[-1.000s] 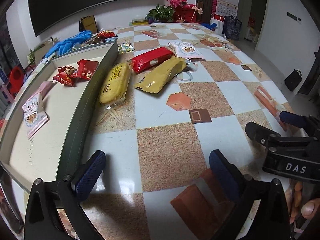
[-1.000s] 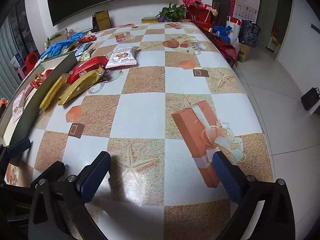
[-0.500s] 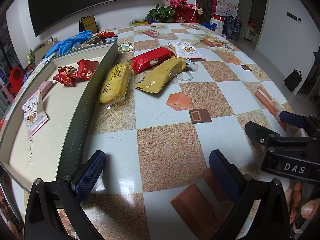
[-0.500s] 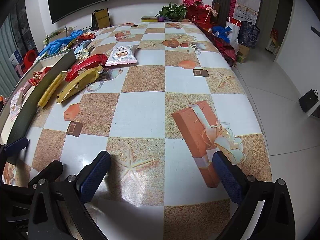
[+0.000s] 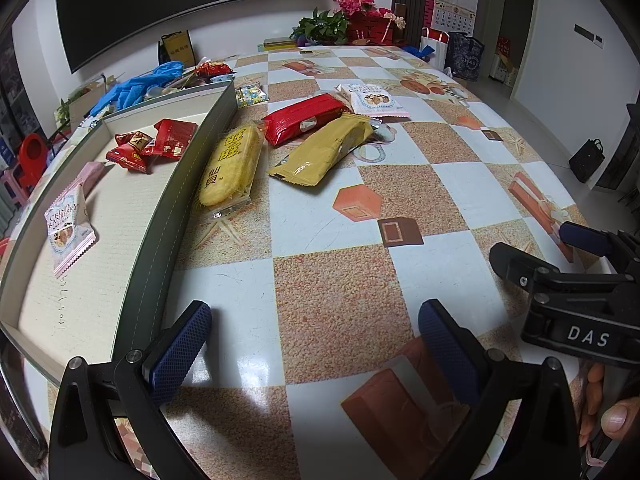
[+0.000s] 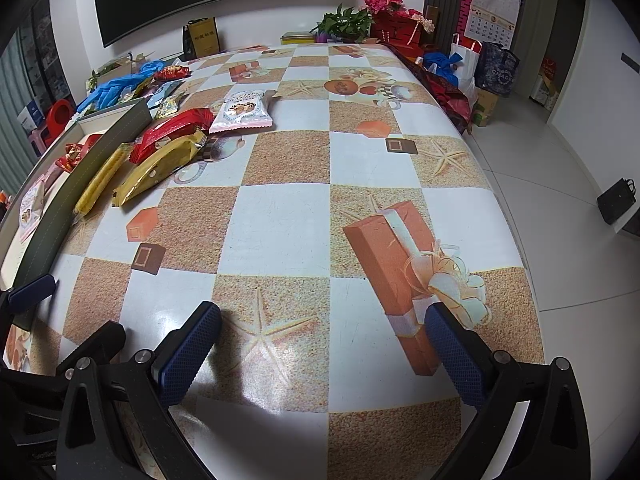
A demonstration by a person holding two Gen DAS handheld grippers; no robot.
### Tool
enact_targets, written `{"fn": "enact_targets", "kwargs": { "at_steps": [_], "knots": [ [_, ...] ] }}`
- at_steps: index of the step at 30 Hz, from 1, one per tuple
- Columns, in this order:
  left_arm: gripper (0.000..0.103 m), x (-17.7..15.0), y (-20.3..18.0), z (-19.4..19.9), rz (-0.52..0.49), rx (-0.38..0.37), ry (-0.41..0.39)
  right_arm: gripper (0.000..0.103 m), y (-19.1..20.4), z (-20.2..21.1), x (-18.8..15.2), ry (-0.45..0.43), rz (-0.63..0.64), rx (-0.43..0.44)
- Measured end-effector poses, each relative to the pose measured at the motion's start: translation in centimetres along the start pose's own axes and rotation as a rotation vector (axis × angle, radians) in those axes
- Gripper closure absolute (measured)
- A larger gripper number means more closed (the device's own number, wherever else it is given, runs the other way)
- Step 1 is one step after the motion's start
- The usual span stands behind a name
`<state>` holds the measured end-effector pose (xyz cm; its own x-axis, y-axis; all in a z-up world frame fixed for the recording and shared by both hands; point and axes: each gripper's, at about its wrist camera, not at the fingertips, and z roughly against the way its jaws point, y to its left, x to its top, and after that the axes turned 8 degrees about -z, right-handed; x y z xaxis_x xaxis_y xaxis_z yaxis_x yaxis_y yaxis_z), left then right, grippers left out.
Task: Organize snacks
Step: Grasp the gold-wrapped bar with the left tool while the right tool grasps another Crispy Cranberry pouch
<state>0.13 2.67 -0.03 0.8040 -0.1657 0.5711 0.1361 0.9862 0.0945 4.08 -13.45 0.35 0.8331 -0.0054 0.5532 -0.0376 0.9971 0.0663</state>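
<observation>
On the checkered table lie a yellow cracker pack (image 5: 230,166), a mustard-yellow pack (image 5: 324,150), a red pack (image 5: 306,118) and a white-pink cookie bag (image 5: 374,100), all beside the grey-walled tray (image 5: 160,216). Inside the tray are small red packets (image 5: 154,144) and a pink-white cookie bag (image 5: 68,226). My left gripper (image 5: 316,344) hovers open and empty over the near table, well short of the snacks. My right gripper (image 6: 324,350) is open and empty too, further right; the same packs (image 6: 160,164) lie far to its left.
Blue gloves (image 5: 134,86) and small wrappers lie behind the tray. Flowers and a red box (image 5: 360,20) stand at the table's far end. The table's right edge (image 6: 516,216) drops to a tiled floor with bags. A hand (image 5: 608,412) holds the right gripper.
Both grippers shifted only slightly; the right view has crept a little forward. No snack has moved and both grippers stay open.
</observation>
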Motion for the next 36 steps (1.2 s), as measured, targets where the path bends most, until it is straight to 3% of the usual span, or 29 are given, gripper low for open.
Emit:
{"fn": "enact_targets", "kwargs": {
  "at_steps": [10, 16, 20, 28, 36],
  "knots": [
    [0.000, 0.0, -0.1, 0.1, -0.005, -0.003, 0.001, 0.001, 0.0, 0.0, -0.1, -0.001, 0.000, 0.001],
    [0.000, 0.6, 0.1, -0.2, -0.031, -0.046, 0.062, 0.001, 0.0, 0.0, -0.1, -0.001, 0.000, 0.002],
    [0.000, 0.6, 0.0, -0.3, -0.064, -0.058, 0.037, 0.001, 0.0, 0.0, -0.1, -0.001, 0.000, 0.002],
    [0.000, 2.7, 0.2, -1.5, -0.120, -0.096, 0.113, 0.001, 0.0, 0.1, -0.1, -0.002, 0.000, 0.004],
    [0.000, 6.0, -1.3, -0.3, -0.277, -0.032, 0.015, 0.001, -1.6, 0.7, 0.1, -0.030, -0.089, 0.047]
  ]
}}
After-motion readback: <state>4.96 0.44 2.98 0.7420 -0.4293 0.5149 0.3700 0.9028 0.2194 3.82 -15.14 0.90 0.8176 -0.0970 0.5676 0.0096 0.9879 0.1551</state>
